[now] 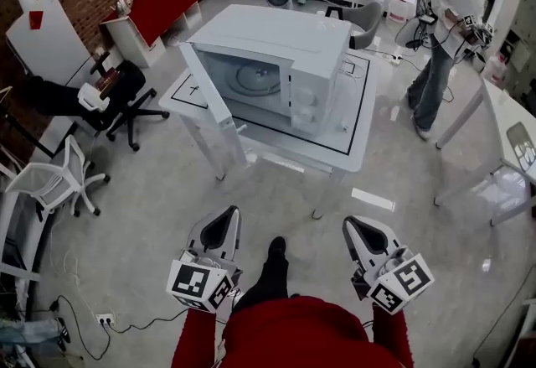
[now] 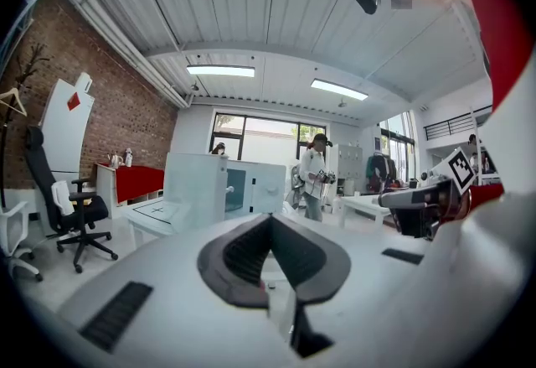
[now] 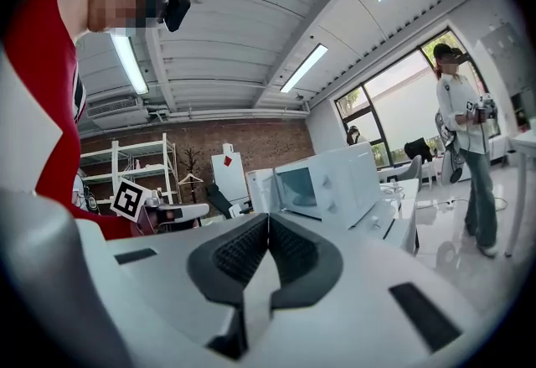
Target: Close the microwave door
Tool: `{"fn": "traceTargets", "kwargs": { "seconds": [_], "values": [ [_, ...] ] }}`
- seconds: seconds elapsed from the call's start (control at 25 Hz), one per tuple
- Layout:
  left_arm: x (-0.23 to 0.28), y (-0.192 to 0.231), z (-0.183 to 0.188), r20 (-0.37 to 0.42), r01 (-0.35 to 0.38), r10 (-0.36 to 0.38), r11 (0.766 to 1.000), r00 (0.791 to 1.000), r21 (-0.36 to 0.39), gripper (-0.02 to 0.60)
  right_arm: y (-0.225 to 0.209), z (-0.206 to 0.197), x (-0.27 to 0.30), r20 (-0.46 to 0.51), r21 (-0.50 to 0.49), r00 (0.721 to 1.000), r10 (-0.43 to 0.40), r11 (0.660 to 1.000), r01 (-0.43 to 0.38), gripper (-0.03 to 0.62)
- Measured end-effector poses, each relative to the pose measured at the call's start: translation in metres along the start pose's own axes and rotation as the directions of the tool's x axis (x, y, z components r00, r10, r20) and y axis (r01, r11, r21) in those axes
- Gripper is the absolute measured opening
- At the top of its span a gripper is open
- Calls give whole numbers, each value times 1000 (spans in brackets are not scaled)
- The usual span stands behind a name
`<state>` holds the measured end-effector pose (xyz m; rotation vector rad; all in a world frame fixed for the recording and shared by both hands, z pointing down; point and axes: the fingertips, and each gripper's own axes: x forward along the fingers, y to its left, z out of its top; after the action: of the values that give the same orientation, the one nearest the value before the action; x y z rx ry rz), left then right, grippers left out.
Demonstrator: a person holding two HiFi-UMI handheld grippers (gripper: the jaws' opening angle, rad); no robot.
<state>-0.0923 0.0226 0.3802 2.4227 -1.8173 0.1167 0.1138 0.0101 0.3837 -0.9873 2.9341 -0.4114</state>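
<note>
The microwave (image 1: 285, 64) stands on a white table (image 1: 352, 144) at about 12 o'clock in the head view, and its door (image 1: 213, 98) hangs wide open, swung out toward 10 o'clock past the table's edge, with the round turntable showing inside. Far out at 9 o'clock a white chair (image 1: 54, 178) sits by the wall, and a black office chair (image 1: 126, 94) stands nearer, toward 10 o'clock. A red-topped counter (image 1: 163, 2) runs along the brick wall at 11 o'clock. Down at 7 o'clock the left gripper (image 1: 224, 220) points toward the table, well apart from it; its own view shows its jaws pressed together with nothing between them, the left gripper (image 2: 270, 220) aimed at the microwave (image 2: 251, 186). At 5 o'clock the right gripper (image 1: 356, 228) lies likewise well short of the table, and the right gripper (image 3: 266, 220) has its jaws closed on nothing, with the microwave (image 3: 335, 182) off at 1 o'clock beyond them. A person in a white shirt (image 1: 448, 31) stands at 2 o'clock.
</note>
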Motion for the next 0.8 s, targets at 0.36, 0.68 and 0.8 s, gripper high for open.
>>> {"fn": "traceTargets", "kwargs": {
  "seconds": [0.36, 0.68, 0.8],
  "values": [
    [63, 59, 4, -38, -48, 46, 998, 998, -36, 12, -40, 18, 68, -35, 15, 999, -26, 1000, 27, 15],
    [91, 88, -4, -124, -5, 7, 1000, 992, 16, 206, -51, 23, 117, -50, 49, 999, -18, 999, 20, 14],
    [101, 90, -7, -150, 25, -21, 999, 988, 27, 218, -55, 24, 129, -55, 53, 998, -22, 998, 24, 14]
  ]
}}
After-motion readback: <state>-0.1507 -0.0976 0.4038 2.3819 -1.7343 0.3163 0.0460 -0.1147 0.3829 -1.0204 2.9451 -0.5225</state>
